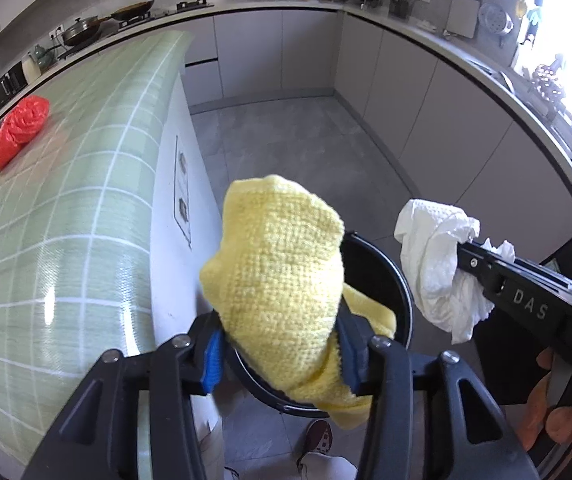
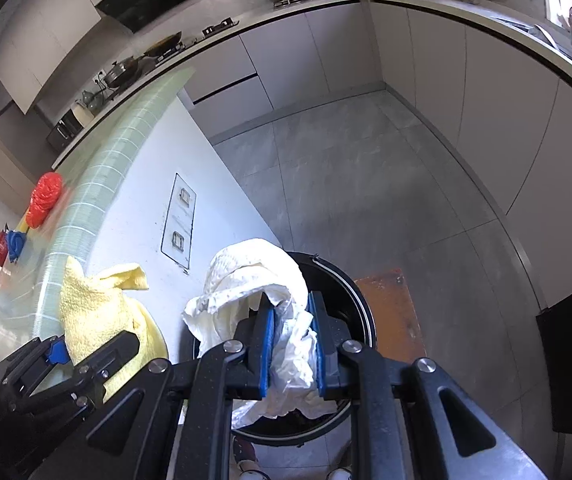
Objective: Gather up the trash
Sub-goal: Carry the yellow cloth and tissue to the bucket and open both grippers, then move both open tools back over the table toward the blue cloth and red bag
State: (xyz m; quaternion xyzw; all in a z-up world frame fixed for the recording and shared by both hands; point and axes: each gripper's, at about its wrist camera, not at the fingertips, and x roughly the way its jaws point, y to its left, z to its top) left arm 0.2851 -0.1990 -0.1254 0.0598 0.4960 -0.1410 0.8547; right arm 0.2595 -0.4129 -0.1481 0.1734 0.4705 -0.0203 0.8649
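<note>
Yellow cloth (image 1: 282, 280) sits between the pads of the left tool (image 1: 282, 354), crumpled white paper (image 2: 262, 308) is pinched in the right tool (image 2: 291, 344), both over the black bin (image 2: 349, 300) beside the green-tiled surface (image 1: 66, 220) carrying a red bag (image 1: 18, 130).

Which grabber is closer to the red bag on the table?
Left. The left gripper, holding the yellow cloth, is beside the table; the right gripper is farther from the red bag.
</note>
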